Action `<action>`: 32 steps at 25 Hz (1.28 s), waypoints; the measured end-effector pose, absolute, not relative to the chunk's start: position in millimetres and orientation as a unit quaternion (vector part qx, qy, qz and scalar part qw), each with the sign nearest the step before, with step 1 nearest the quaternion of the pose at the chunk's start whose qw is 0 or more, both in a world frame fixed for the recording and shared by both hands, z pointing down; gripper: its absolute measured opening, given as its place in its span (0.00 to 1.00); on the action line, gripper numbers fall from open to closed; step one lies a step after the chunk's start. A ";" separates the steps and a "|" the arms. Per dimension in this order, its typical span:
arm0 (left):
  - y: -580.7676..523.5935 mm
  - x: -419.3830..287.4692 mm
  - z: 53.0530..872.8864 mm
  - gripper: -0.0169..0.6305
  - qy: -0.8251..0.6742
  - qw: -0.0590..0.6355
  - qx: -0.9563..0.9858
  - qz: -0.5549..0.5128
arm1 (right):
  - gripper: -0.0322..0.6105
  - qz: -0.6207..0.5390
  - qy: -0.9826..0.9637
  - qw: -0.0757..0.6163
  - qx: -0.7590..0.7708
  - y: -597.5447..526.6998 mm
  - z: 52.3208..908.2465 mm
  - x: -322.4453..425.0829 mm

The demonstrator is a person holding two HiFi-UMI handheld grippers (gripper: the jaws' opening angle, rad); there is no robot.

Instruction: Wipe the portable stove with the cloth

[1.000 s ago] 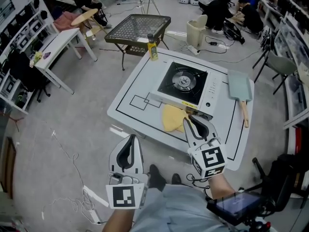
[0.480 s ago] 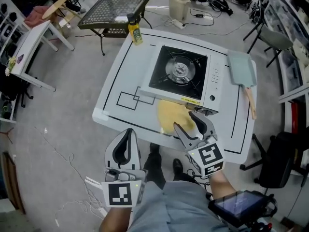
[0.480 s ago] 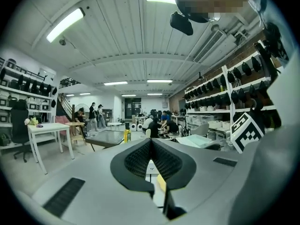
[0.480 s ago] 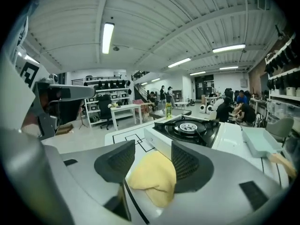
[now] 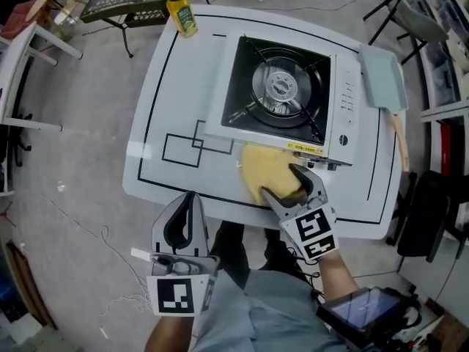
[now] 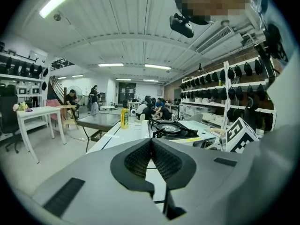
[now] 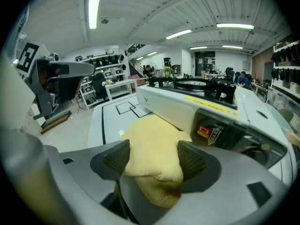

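The jaws of the right gripper (image 5: pixel 280 182) have just been opening, released around the soft yellow cloth (image 5: pixel 256 169) at the white surface's (image 5: pixel 183 86) near edge, against the black-topped portable stove (image 5: pixel 282 94). The left gripper (image 5: pixel 190 195) is clenched, empty. A shallow bite could drop the cloth.

The portable stove (image 5: pixel 282 97) – white body, black top, round silver burner – sits flat on the white counter (image 5: pixel 176 86). The cloth (image 5: pixel 265 171), yellow and rumpled, lies in a soft heap on the counter, touching the stove's near edge
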State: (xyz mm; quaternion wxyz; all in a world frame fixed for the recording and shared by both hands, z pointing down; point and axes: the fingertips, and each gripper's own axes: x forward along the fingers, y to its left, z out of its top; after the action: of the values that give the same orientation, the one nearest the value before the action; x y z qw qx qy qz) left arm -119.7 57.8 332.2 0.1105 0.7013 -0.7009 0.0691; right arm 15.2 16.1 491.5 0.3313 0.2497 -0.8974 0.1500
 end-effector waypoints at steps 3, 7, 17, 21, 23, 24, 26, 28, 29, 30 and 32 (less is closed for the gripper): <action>53.8 -133.8 353.6 0.05 -0.697 0.143 0.696 0.096 | 0.49 0.137 -0.889 0.354 0.257 13.9 503.5 10.9; 43.4 -143.7 363.3 0.05 -0.690 0.153 0.701 0.095 | 0.48 0.137 -0.885 0.358 0.265 13.0 506.1 9.0; 22.0 -155.2 335.2 0.05 -0.675 0.136 0.722 0.075 | 0.27 0.196 -0.901 0.331 0.198 33.2 478.5 -31.7; 21.2 -172.6 307.8 0.05 -0.683 0.117 0.718 0.066 | 0.26 0.189 -0.923 0.293 0.163 40.3 438.5 -73.4; 22.0 -182.2 292.1 0.05 -0.689 0.105 0.714 0.061 | 0.26 0.176 -0.932 0.278 0.152 36.8 418.6 -92.7; 22.6 -187.4 284.7 0.05 -0.692 0.099 0.712 0.058 | 0.27 0.168 -0.936 0.272 0.149 33.5 409.5 -101.6; 24.2 -198.5 272.1 0.05 -0.699 0.088 0.708 0.053 | 0.26 0.152 -0.942 0.262 0.147 25.7 393.9 -117.3; 25.4 -208.8 262.0 0.05 -0.705 0.078 0.703 0.048 | 0.27 0.139 -0.946 0.254 0.146 18.5 381.7 -130.4; 25.3 -213.5 258.2 0.05 -0.707 0.074 0.701 0.045 | 0.27 0.133 -0.948 0.251 0.145 15.2 377.0 -136.1; 24.7 -217.7 255.5 0.05 -0.710 0.071 0.700 0.043 | 0.27 0.128 -0.949 0.249 0.144 12.2 373.6 -141.4; 22.1 -225.1 254.0 0.05 -0.712 0.069 0.697 0.041 | 0.27 0.121 -0.951 0.249 0.140 7.5 371.3 -150.5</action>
State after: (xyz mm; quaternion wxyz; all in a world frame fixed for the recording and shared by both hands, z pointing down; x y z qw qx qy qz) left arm -225.1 22.1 254.0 0.0687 0.6972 -0.7124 0.0406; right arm -150.5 7.5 371.3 0.2486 0.1403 -0.9507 0.1210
